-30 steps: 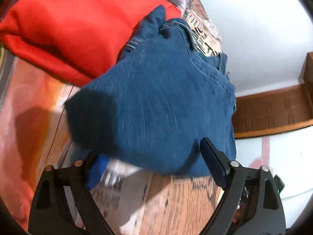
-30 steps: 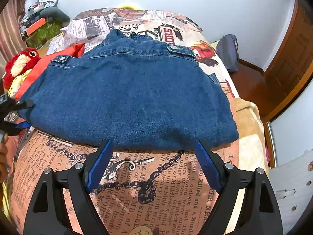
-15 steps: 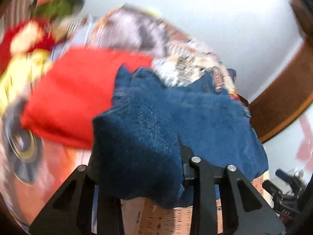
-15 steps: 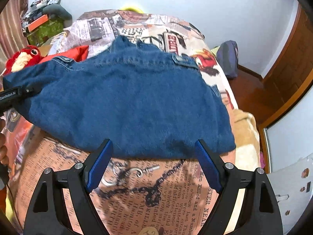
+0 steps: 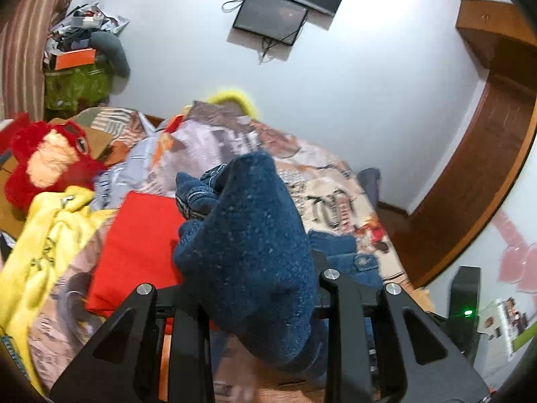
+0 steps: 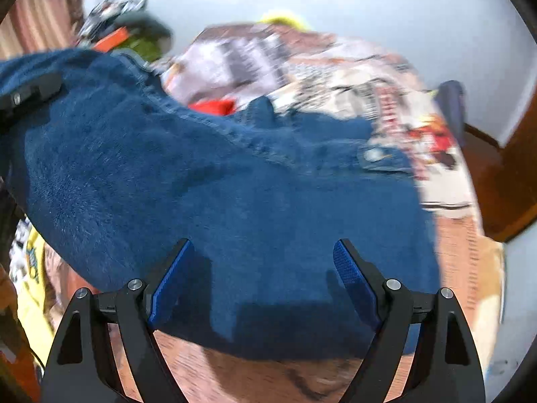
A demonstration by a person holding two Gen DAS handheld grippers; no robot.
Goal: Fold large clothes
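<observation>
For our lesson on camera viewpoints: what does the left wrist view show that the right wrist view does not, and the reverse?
Only the left wrist view shows the wall-mounted screen, the red plush toy and the left claw shut on a bunched denim jacket. Only the right wrist view shows the jacket's broad back panel spread over the bed and the open right claw. Both share the jacket, the red garment and the printed bedspread.

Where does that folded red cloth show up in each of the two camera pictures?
Left wrist view: the red cloth lies left of centre on the bed, beside the lifted denim garment.
Right wrist view: only a small red patch peeks above the denim's far edge.
Shared landmark: the yellow pillow against the wall.
</observation>
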